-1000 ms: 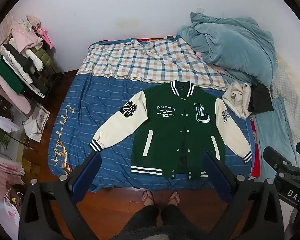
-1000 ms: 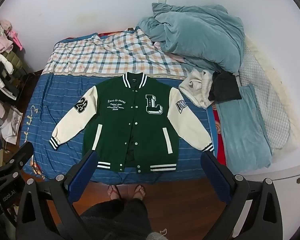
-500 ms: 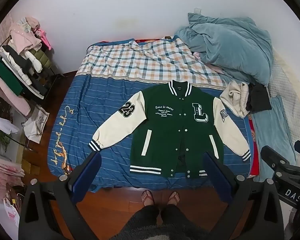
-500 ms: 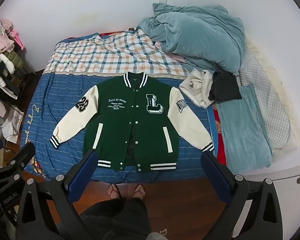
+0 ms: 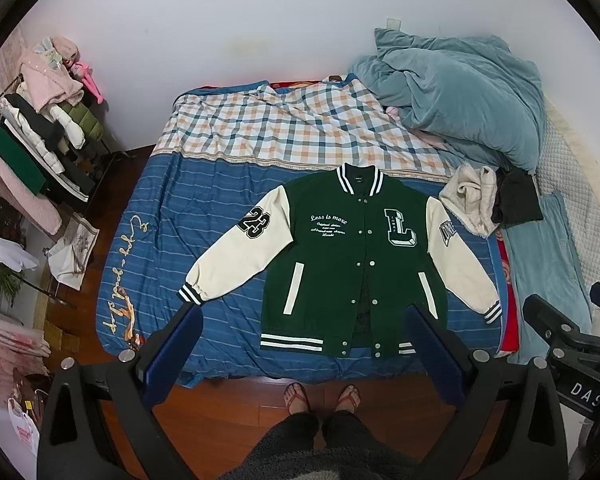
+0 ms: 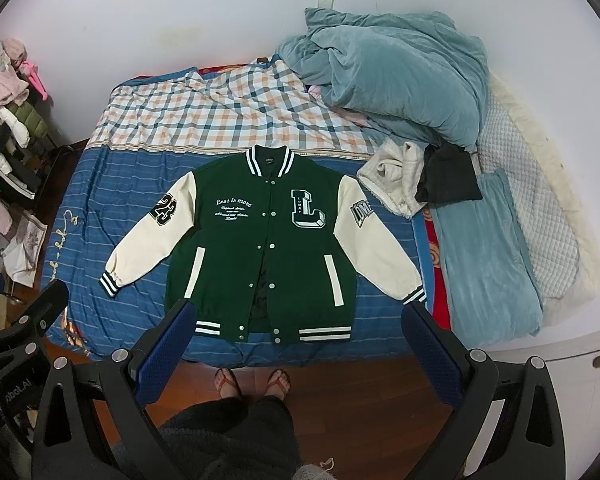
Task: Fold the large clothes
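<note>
A green varsity jacket [image 5: 340,264] with cream sleeves lies flat, front up, on the blue striped bed cover [image 5: 160,256], sleeves spread to both sides. It also shows in the right wrist view [image 6: 260,248]. My left gripper [image 5: 304,320] is open and empty, held high above the bed's near edge. My right gripper [image 6: 300,316] is open and empty too, at a similar height over the jacket's hem. Both are well apart from the jacket.
A teal duvet [image 5: 460,96] is heaped at the bed's far right. A cream garment [image 5: 472,200] and a black one [image 5: 516,200] lie by the jacket's right sleeve. A clothes rack [image 5: 32,136] stands left. My feet [image 5: 320,396] are on the wooden floor.
Both grippers have drifted slightly, so the jacket sits a little differently in each view. The jacket itself has not moved.
</note>
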A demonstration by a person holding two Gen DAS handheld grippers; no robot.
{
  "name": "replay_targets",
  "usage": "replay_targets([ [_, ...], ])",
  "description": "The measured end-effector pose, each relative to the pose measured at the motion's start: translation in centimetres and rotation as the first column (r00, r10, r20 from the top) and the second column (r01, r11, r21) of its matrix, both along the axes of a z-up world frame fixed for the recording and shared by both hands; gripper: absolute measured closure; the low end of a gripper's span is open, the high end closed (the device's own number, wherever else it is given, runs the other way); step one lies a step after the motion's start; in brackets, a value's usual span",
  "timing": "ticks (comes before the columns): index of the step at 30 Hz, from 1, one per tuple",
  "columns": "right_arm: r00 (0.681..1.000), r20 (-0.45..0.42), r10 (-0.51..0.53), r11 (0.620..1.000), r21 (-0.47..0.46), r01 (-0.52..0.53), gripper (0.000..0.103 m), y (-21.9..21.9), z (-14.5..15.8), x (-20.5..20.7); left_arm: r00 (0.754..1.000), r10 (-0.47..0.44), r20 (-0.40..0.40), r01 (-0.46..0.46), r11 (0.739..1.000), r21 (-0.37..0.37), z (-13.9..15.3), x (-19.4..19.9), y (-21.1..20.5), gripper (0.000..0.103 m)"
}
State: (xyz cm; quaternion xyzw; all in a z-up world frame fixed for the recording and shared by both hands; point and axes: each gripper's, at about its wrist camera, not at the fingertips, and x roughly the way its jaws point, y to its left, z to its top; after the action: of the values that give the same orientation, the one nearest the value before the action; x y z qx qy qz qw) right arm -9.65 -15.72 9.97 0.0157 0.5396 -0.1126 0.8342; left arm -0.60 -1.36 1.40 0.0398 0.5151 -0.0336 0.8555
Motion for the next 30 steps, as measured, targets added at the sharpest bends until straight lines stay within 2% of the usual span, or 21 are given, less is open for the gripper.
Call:
replay_targets([
  [2,1.000,0.001,-0.001,1.000,-0.004,0.001,0.000,-0.1,-0.2,0.0,1.000,-0.001,0.000,0.001,1.000,0.000,0.0,0.3,0.1,0.000],
  [3,1.000,0.001,0.000,1.000,-0.002,0.000,0.000,0.4,1.1,-0.1,1.000,-0.001,-0.002,0.001,1.000,-0.002,0.0,0.3,0.1,0.000],
  [6,1.000,0.001,-0.001,1.000,-0.001,0.001,0.000,0.3,1.5,-0.2,1.000,-0.001,0.002,0.001,1.000,0.002,-0.1,0.3,0.0,0.000],
  [30,1.000,0.004,0.001,1.000,0.001,-0.001,0.000,0.2,1.4,0.0,1.000,-0.004,0.010,0.004,1.000,-0.001,0.1,0.4,-0.4,0.000],
])
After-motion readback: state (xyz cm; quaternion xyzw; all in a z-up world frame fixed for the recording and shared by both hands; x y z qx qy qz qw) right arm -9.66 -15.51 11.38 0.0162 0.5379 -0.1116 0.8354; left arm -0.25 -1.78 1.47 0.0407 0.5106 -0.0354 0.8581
